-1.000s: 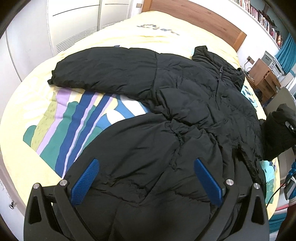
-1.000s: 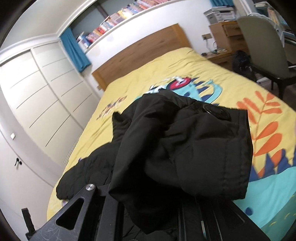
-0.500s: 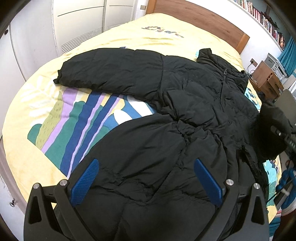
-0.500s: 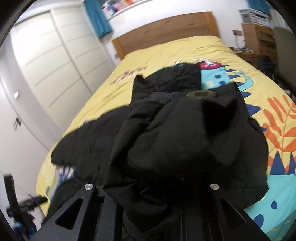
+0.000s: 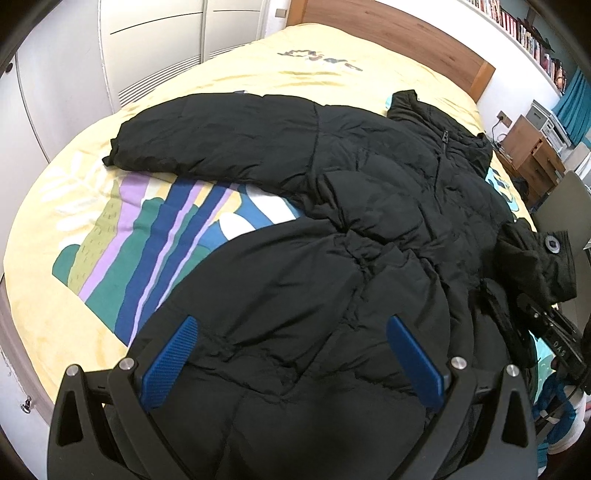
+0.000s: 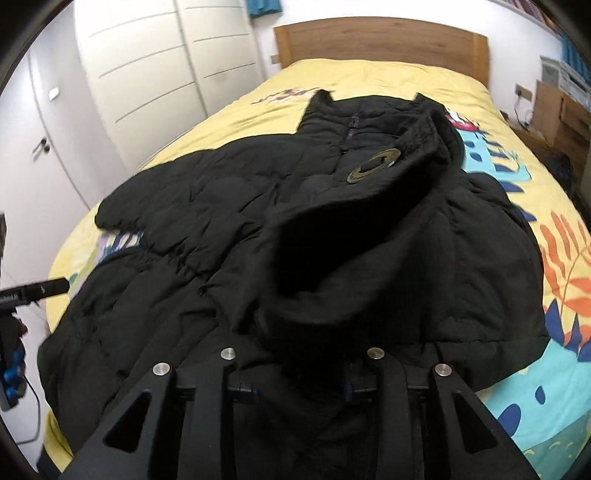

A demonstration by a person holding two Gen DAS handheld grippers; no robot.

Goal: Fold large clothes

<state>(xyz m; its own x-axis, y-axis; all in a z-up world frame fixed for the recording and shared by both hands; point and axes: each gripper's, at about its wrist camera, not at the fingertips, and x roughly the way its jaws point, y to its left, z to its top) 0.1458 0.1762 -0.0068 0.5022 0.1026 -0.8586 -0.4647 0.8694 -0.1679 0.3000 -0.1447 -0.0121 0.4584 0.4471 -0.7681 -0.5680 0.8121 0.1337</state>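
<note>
Right claw [image 6: 299, 384] opening around jacket sleeve [image 6: 369, 258]

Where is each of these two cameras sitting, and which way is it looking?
Left wrist: on the left gripper, looking down across the jacket toward the headboard; its blue pads stand wide apart.
Right wrist: on the right gripper, looking up the bed; its opening jaws hold the sleeve.
Both show jacket, bed and headboard.

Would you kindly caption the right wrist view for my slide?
Right claw opening under a sleeve cuff of the black puffer jacket on the yellow bed.
</note>
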